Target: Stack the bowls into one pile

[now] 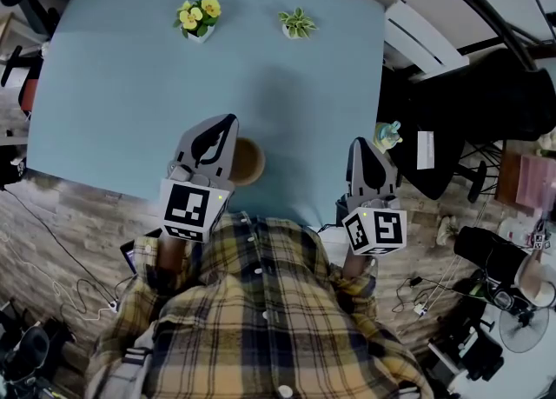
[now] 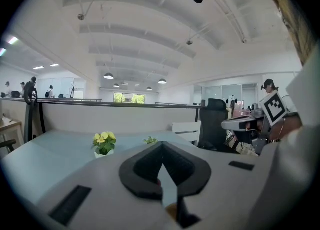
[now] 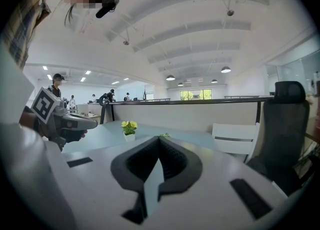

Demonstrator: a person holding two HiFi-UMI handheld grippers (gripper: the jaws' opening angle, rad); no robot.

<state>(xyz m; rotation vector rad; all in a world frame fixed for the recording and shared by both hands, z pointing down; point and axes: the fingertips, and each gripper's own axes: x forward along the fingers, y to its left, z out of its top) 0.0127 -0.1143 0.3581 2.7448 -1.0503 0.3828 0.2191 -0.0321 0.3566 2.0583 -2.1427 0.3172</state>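
Head view, lower centre: a person holds both claws at the near edge of a pale blue surface point(image 1: 130, 84). The left claw point(image 1: 229, 119) is closed and empty, just beside a brown bowl point(image 1: 251, 161) (one bowl or several nested, I cannot tell). The right claw point(image 1: 358, 142), further right, is closed and empty too. Any pick-up would need the jaws opened first, then a pinch on the rim.

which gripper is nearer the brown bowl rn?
Left. The left gripper overlaps the brown bowl at its left edge in the head view; the right gripper is off to the bowl's right, with bare table between.
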